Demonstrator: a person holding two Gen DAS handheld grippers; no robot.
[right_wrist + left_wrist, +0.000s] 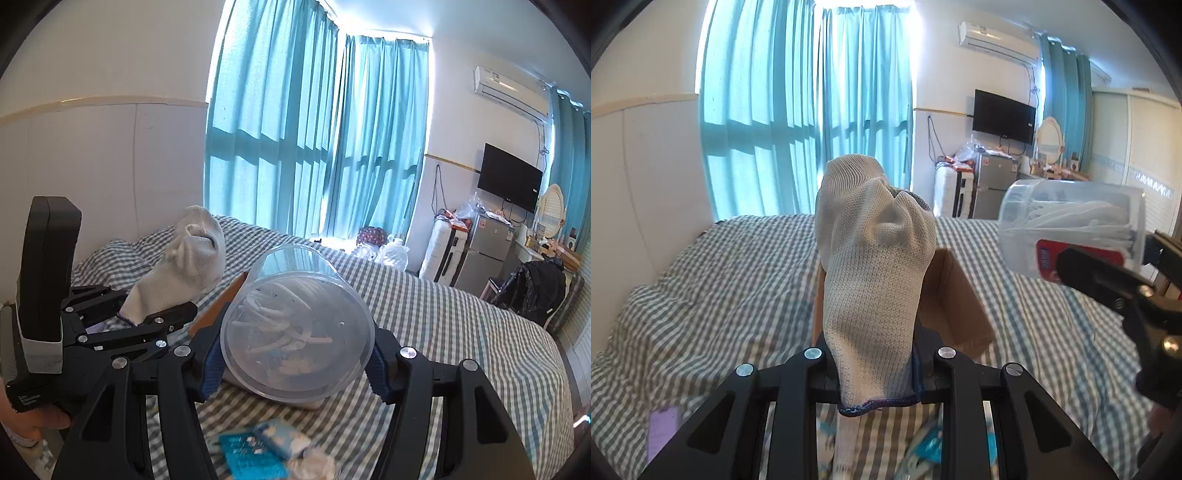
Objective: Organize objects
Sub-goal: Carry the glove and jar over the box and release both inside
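White knit glove (pixel 871 266) clenched at its cuff in the left tongs (pixel 877 373), long axis pointing forward and up, directly over the open cardboard box (pixel 960 295) on the checked bed (pixel 701 295). Right tongs (pixel 295 350) grip a clear plastic jar (pixel 295 328) of white sticks, lying sideways, held aloft right of the box. Left hand is nearer the box; likely drop goes first there. Loose packets (pixel 255 450) remain on the bed below.

A white knit glove (pixel 871 266) with a dark blue cuff hem, a clear plastic jar (pixel 295 332) with a red label, a brown cardboard box (pixel 955 295), teal curtains (pixel 805 103), and a grey-and-white checked bedsheet (pixel 443 317).
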